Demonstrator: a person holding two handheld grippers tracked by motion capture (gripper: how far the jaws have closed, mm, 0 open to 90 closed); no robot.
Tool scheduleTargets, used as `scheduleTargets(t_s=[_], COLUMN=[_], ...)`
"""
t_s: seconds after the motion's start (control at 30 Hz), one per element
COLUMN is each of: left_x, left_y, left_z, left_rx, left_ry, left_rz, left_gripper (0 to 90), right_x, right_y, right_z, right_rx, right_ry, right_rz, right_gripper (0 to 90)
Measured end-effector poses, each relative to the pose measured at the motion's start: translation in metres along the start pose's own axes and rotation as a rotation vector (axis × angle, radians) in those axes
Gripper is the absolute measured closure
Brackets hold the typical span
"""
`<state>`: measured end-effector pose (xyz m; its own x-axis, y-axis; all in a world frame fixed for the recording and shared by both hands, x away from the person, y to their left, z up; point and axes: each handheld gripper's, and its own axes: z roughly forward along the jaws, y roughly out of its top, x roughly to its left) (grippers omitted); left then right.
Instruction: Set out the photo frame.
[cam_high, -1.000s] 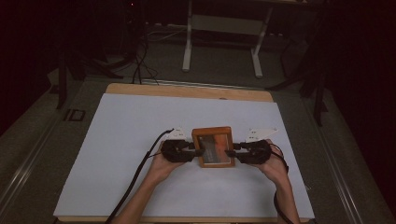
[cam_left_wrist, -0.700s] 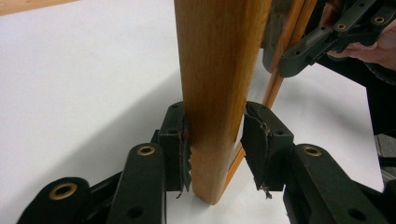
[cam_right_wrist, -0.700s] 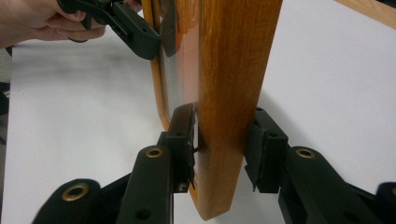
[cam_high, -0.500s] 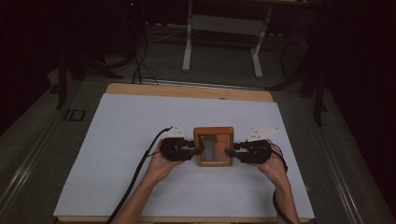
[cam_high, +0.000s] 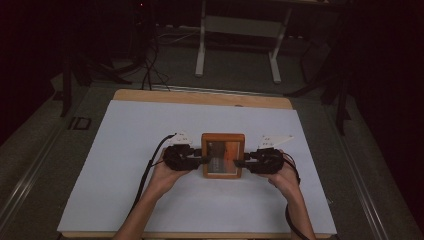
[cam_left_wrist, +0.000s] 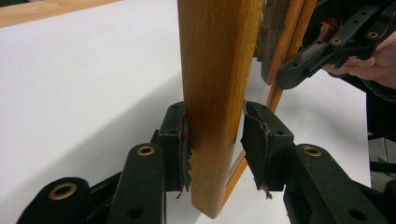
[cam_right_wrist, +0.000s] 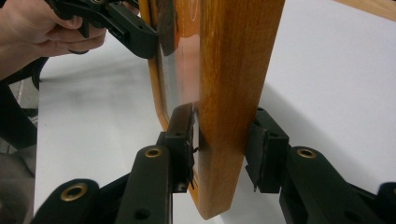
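So we've got a wooden picture frame (cam_high: 223, 155) sitting roughly mid-table on the white sheet (cam_high: 125, 150), a bit toward the near side, with one gripper on each of its side rails. The left gripper (cam_high: 199, 160) comes in from the left and the right gripper (cam_high: 239, 162) from the right, both hands wrapped round the black bodies.

From the left gripper view, the left rail of the frame (cam_left_wrist: 217, 93) stands between the jaws. One pad is pressed flat on the wood, and the other looks like it's touching or just a hair off it, hard for us to call from this angle. The other gripper shows far off at the top right there, on the opposite rail.

The right gripper view is the same story mirrored: the rail (cam_right_wrist: 238, 93) sits between both pads, which look snug against it, glass side toward the one on the left.

Wooden table edge (cam_high: 200, 97) peeks out at the far side of the sheet.
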<state>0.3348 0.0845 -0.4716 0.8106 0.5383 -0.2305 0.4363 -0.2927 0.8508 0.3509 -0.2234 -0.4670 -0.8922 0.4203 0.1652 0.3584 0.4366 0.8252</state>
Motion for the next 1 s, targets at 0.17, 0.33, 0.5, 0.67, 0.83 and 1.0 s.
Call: scheduleTargets(t_s=[0.17,0.33,0.5,0.67,0.83,1.0], left_x=[0.002,0.003,0.007,0.01,0.012,0.013], left_y=[-0.001,-0.004,-0.005,-0.006,-0.006,-0.007], left_z=[-0.007,-0.014,-0.022,-0.029,-0.033,-0.037], left_rx=[0.006,0.011,0.013,0.013,0.013,0.01], left_ry=[0.008,0.017,0.017,0.025,0.034,0.045], left_rz=[-0.01,-0.017,-0.032,-0.052,-0.062,-0.073], left_gripper=[62.4,62.4,62.3,62.0,61.8,61.6], right_x=[0.003,0.007,0.011,0.013,0.015,0.018], right_y=[0.002,0.005,0.008,0.009,0.011,0.013], right_z=[0.008,0.014,0.021,0.027,0.031,0.035], right_rx=[-0.006,-0.003,-0.011,-0.021,-0.032,-0.04], right_ry=[0.014,0.011,0.018,0.026,0.027,0.026], right_rz=[0.018,0.015,0.027,0.042,0.05,0.058], right_gripper=[64.9,64.6,64.5,64.5,64.4,64.0])
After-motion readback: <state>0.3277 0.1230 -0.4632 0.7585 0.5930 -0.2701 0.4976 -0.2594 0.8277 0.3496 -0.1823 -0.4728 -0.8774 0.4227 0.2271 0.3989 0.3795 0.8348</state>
